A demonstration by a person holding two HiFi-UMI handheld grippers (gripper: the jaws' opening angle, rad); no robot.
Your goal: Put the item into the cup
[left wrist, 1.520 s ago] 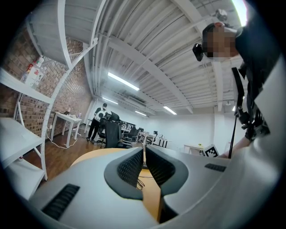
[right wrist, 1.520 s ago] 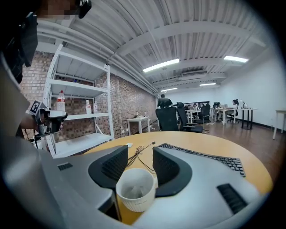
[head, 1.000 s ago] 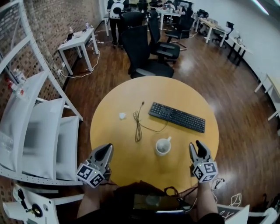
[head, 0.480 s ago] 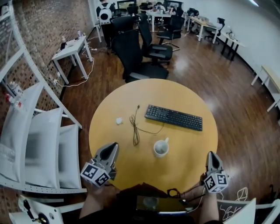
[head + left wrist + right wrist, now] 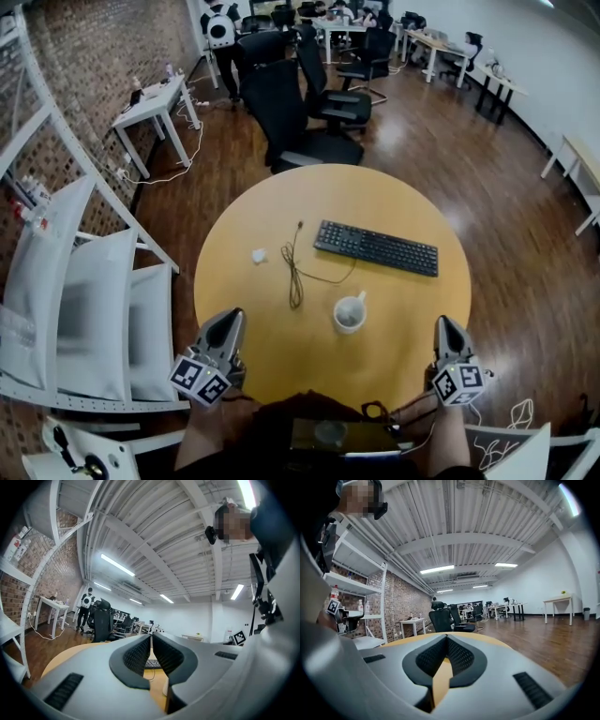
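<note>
A black keyboard [image 5: 376,248] lay slantwise on the round wooden table [image 5: 281,206], and a thin dark cable [image 5: 295,272] looped just left of it. Black office chairs [image 5: 281,103] stood beyond the table's far edge. White shelving [image 5: 84,309] lined the brick wall beside a small white desk [image 5: 155,98]. A person with a backpack [image 5: 220,33] stood far back.

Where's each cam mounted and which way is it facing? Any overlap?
Head view: on the head, steeply down at the table, keyboard, cup; left gripper, right gripper, forearms show.
Left gripper view: on that gripper, along shut jaws over the table; person at right.
Right gripper view: same, shut jaws, facing brick wall; person at left.
All share the black chairs.
</note>
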